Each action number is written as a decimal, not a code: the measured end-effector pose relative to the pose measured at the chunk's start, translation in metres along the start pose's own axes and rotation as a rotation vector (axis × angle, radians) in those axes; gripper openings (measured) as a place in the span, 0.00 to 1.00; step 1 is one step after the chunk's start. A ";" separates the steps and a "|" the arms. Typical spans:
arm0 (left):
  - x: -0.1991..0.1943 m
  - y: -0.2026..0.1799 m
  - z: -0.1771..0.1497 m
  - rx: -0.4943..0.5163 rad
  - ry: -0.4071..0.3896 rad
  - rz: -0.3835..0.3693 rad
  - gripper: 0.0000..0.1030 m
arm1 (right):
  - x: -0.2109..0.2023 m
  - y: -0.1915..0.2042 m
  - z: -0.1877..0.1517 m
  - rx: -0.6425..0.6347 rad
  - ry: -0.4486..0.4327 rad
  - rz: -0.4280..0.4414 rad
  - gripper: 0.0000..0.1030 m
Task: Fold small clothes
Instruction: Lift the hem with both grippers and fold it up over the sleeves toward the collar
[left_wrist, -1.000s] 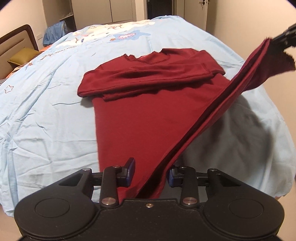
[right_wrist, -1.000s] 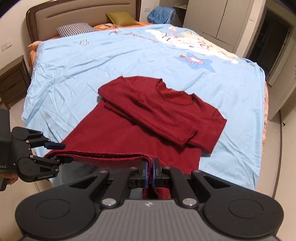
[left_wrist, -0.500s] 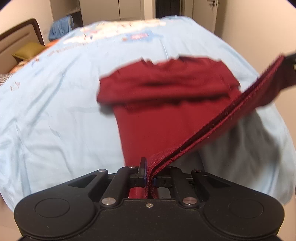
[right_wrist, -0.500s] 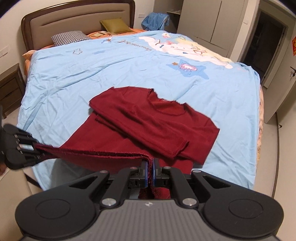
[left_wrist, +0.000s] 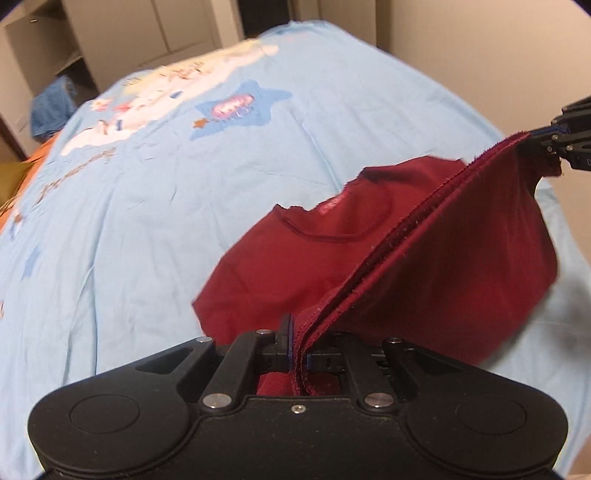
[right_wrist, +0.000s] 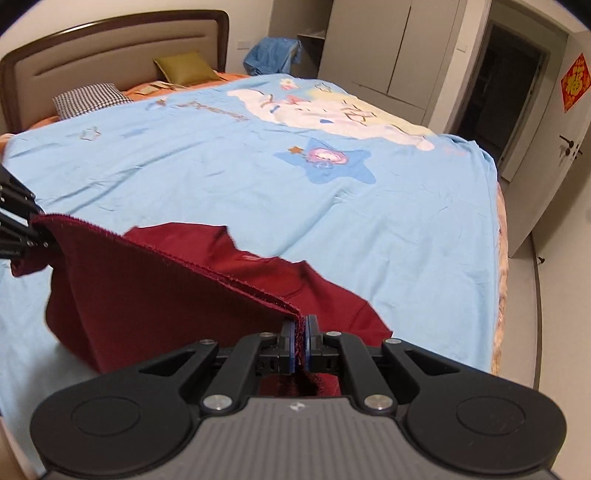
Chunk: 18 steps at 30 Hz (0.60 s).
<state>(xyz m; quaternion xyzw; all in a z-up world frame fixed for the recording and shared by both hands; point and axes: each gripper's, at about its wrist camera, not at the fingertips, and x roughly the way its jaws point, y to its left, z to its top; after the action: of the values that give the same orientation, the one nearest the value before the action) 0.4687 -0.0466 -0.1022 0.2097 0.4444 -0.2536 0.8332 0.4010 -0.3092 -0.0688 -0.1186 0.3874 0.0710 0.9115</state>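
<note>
The shirt (left_wrist: 303, 258) hem is pinched at both corners by the 2 closed grippers, left (left_wrist: 300, 354) and right (right_wrist: 300, 350). The collar lies ahead at frame centre on the bed (right_wrist: 221, 177), so the fold is carried forward.

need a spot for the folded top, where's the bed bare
Bare blue bedspread runs from the red top up to the pillows and right to the bed's edge. Crowded only by the top, held by both grippers.

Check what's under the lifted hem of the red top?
Under the lifted hem, the red top shows its collar and chest, lying on the blue bedcover. Folded sleeves, if there, are hidden by the raised panel.
</note>
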 end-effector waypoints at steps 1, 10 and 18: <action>0.012 0.004 0.008 0.011 0.013 -0.002 0.05 | 0.015 -0.006 0.004 0.004 0.012 -0.001 0.05; 0.092 0.030 0.063 0.069 0.068 -0.017 0.06 | 0.115 -0.045 0.025 -0.002 0.073 -0.035 0.05; 0.139 0.057 0.065 -0.084 0.123 -0.026 0.17 | 0.177 -0.053 0.031 0.015 0.134 -0.033 0.06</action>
<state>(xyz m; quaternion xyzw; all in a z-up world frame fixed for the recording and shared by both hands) 0.6112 -0.0723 -0.1794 0.1841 0.5077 -0.2322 0.8090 0.5563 -0.3453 -0.1679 -0.1230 0.4462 0.0449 0.8853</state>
